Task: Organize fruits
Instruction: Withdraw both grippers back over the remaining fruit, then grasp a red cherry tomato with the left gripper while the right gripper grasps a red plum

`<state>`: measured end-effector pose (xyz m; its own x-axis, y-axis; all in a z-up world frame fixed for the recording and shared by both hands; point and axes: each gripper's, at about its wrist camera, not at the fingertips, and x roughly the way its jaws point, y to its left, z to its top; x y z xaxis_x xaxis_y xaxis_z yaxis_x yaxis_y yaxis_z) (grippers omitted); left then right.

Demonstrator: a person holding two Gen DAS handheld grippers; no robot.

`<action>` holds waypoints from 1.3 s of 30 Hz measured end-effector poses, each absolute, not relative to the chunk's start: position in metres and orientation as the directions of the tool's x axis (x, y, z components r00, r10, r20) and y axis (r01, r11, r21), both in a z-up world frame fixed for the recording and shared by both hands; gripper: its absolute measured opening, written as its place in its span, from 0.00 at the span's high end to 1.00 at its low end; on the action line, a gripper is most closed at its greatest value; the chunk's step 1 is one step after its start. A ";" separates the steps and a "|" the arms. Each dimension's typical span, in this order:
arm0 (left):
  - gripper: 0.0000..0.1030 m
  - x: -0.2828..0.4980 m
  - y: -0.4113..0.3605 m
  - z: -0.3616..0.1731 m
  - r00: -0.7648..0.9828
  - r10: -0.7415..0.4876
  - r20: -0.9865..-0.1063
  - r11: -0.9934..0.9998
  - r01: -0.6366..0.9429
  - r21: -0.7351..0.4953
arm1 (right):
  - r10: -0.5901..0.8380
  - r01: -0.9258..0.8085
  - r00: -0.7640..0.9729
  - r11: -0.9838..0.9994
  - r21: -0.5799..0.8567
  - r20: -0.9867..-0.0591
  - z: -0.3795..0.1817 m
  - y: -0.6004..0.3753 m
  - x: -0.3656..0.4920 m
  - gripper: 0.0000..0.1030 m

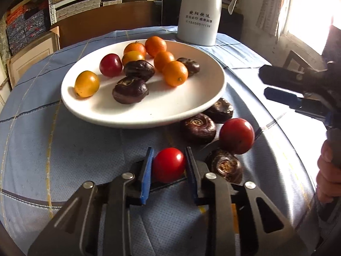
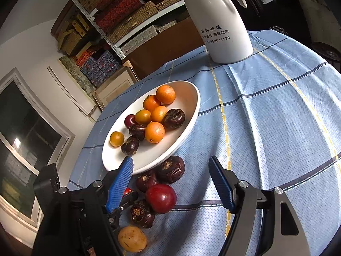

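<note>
Desk under blue checked cloth. Metal shelving behind its far edge, stacked with patterned boxes. White wall, dark window left. Bright daylight from window at right.
</note>
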<state>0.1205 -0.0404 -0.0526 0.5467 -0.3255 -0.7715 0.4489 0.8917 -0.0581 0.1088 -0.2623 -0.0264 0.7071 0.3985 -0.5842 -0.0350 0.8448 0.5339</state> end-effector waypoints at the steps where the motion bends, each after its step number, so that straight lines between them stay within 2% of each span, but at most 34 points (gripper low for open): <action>1: 0.73 0.119 -0.039 -0.052 0.547 -0.325 -0.772 0.892 0.449 -0.058 | 0.407 -0.038 0.700 0.842 0.537 -0.587 -0.028 -0.262 0.109 0.28; 9: 0.73 0.107 -0.012 -0.045 0.598 -0.270 -0.754 0.933 0.357 -0.051 | 0.449 -0.083 0.622 0.853 0.516 -0.642 -0.043 -0.239 0.102 0.30; 22: 0.73 0.117 -0.006 -0.052 0.574 -0.268 -0.774 0.940 0.331 -0.080 | 0.471 -0.098 0.557 0.855 0.510 -0.683 -0.059 -0.225 0.107 0.52; 27: 0.73 0.116 -0.006 -0.053 0.573 -0.267 -0.775 0.940 0.334 -0.077 | 0.435 -0.112 0.566 0.882 0.458 -0.700 -0.060 -0.216 0.107 0.59; 33: 0.73 0.110 -0.008 -0.046 0.607 -0.281 -0.744 0.936 0.344 -0.073 | 0.427 -0.122 0.585 0.887 0.445 -0.690 -0.056 -0.216 0.101 0.61; 39: 0.73 0.097 -0.008 -0.021 0.668 -0.308 -0.678 0.933 0.352 -0.077 | 0.443 -0.142 0.667 0.865 0.481 -0.600 -0.031 -0.229 0.084 0.61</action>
<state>0.0972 -0.0081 -0.0206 0.6678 -0.3079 -0.6777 0.3523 0.9327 -0.0767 0.0840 -0.2288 -0.0313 0.6668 0.4426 -0.5996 -0.1417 0.8652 0.4810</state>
